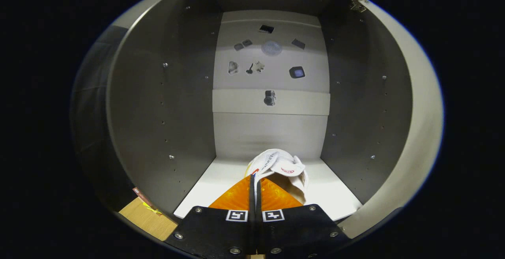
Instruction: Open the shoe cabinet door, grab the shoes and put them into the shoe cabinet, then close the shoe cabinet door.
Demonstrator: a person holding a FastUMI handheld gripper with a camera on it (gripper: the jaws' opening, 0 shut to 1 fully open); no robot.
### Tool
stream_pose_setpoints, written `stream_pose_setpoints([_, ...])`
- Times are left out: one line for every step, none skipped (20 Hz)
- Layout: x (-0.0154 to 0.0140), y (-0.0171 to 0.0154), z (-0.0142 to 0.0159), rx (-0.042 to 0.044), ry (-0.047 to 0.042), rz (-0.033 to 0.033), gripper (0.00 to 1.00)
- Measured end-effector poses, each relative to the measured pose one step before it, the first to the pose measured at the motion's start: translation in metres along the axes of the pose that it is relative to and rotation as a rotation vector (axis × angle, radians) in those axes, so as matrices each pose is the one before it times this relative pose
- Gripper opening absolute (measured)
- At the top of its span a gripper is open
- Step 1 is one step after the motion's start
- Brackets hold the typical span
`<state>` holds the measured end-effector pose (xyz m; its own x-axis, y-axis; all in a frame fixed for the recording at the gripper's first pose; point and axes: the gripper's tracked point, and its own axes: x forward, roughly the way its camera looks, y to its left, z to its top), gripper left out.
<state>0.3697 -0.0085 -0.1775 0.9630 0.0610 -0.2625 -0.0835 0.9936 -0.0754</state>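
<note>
Jaws pinched on white shoe (282, 168), gripper (254, 184) inside shoe cabinet (165, 105), shoe lengthwise toward back wall

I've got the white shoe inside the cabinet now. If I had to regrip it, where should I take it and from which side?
Probably where the gripper pinches now: the thin collar edge of the white shoe, from the cabinet's open front. That edge faces the fingers and fits between them; the body beyond looks too wide.
</note>
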Motion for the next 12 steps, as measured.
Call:
stream_pose_setpoints([0.00498, -0.00008, -0.00279, -0.00035, 0.00611, -0.00102, 0.00])
stream_pose_setpoints([0.00918, 0.00170, -0.00182, -0.00083, 0.00613, 0.00003, 0.00])
stream_pose_setpoints([0.00928, 0.00107, -0.00193, -0.00201, 0.00470, -0.00071, 0.00])
stream_pose_setpoints([0.00537, 0.00126, -0.00310, -0.00042, 0.00560, -0.00160, 0.00])
stream_pose_setpoints([0.00503, 0.00015, -0.00261, -0.00202, 0.00517, -0.00542, 0.00])
stream_pose_setpoints([0.00480, 0.00077, -0.00210, -0.00204, 0.00279, -0.00414, 0.00])
stream_pose_setpoints([0.00433, 0.00150, -0.00281, -0.00423, 0.00938, 0.00045, 0.00])
stream_pose_setpoints([0.00324, 0.00067, 0.00172, -0.00700, -0.00773, -0.00597, 0.00])
stream_pose_setpoints([0.00077, -0.00003, -0.00106, -0.00878, 0.00397, -0.00570, 0.00])
stream_pose_setpoints([-0.00174, 0.00193, 0.00018, -0.00527, -0.00309, -0.00050, 0.00])
stream_pose_setpoints([-0.00135, 0.00034, -0.00022, -0.00382, 0.00078, -0.00131, 0.00])
stream_pose_setpoints([0.00119, -0.00153, -0.00010, 0.00070, 0.00032, -0.00465, 0.00])
